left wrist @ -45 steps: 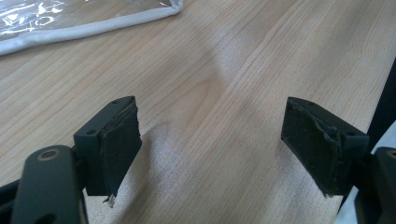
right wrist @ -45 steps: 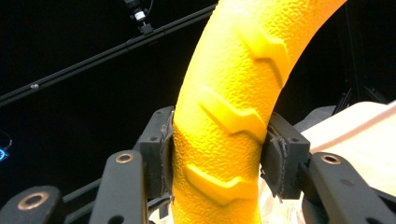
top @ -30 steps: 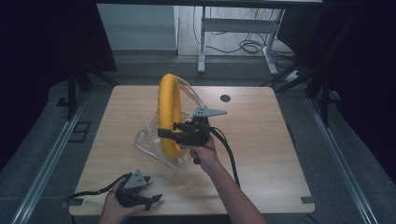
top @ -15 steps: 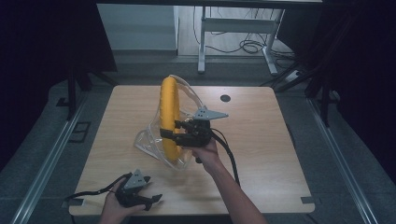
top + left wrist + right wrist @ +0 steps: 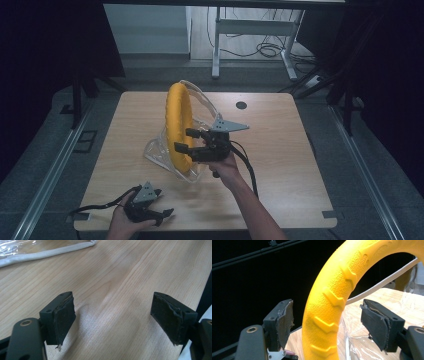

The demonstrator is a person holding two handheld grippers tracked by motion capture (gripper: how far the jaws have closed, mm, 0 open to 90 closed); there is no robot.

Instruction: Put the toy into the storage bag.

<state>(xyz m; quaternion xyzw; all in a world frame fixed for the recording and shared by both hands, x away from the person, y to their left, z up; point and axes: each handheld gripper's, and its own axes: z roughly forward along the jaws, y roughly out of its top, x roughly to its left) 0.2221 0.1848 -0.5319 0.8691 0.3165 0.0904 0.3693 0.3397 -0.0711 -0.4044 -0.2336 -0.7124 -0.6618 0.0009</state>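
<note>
**Spotter:** Your right claw point(image 5: 184, 139) is spread open, and the yellow ring point(image 5: 175, 115) stands between its jaws. From the right gripper view, neither pad looks pressed against the ring point(image 5: 329, 302), so I judge it released rather than grasped.

**Operator:** What has changed in the last second?

**Spotter:** Very little. Your right claw has crept a touch toward the near edge of the table point(image 5: 280, 150), and the ring is on edge much as it was a second ago. That suggests you're lining up a grip, not carrying anything yet.

**Operator:** Where is the ring exactly?

**Spotter:** It's upright near the middle of the table, a little toward the left edge, with its lower part straddled by your jaws. The clear bag point(image 5: 155, 150) is spread around its foot and rises behind it. I can't tell whether the bottom of the ring sits inside the bag or only against it.

**Operator:** And my other hand?

**Spotter:** Your left claw point(image 5: 162, 214) is open and holds nothing, low over bare wood at the near edge by the left corner. It's well apart from the ring, with the bag's white trim point(image 5: 50, 252) farther ahead of it.
</note>
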